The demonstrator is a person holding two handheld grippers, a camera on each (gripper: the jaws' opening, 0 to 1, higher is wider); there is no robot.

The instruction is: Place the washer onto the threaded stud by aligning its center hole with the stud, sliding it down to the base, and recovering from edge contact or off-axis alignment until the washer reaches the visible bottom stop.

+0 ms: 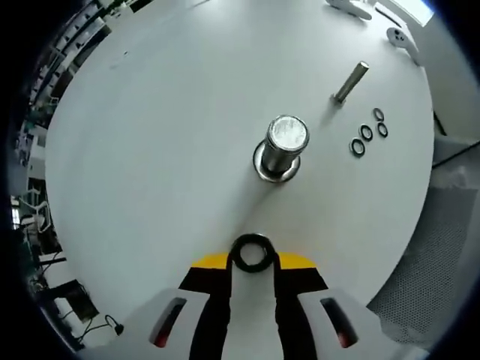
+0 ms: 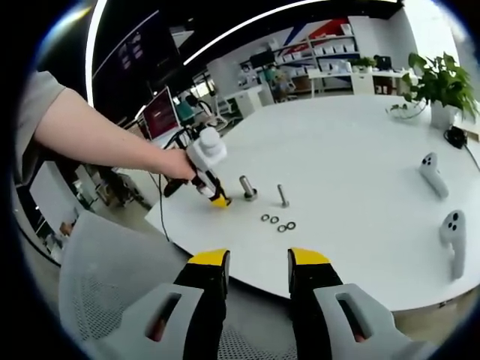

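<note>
An upright threaded stud [image 1: 281, 146] with a shiny top and a flanged base stands on the white table [image 1: 165, 135]. My left gripper [image 1: 253, 259] is just short of it, shut on a black washer [image 1: 253, 253] pinched between its yellow tips. In the right gripper view a person's hand holds that left gripper [image 2: 214, 195] low beside the stud [image 2: 247, 187]. My right gripper [image 2: 259, 262] hangs open and empty off the table's near edge.
A second bolt [image 1: 350, 82] lies beyond the stud, with several loose black washers [image 1: 366, 133] beside it. Two white controllers [image 2: 433, 174] rest on the table's right side, a potted plant [image 2: 439, 86] farther back. A mesh chair [image 2: 112, 262] sits below the table edge.
</note>
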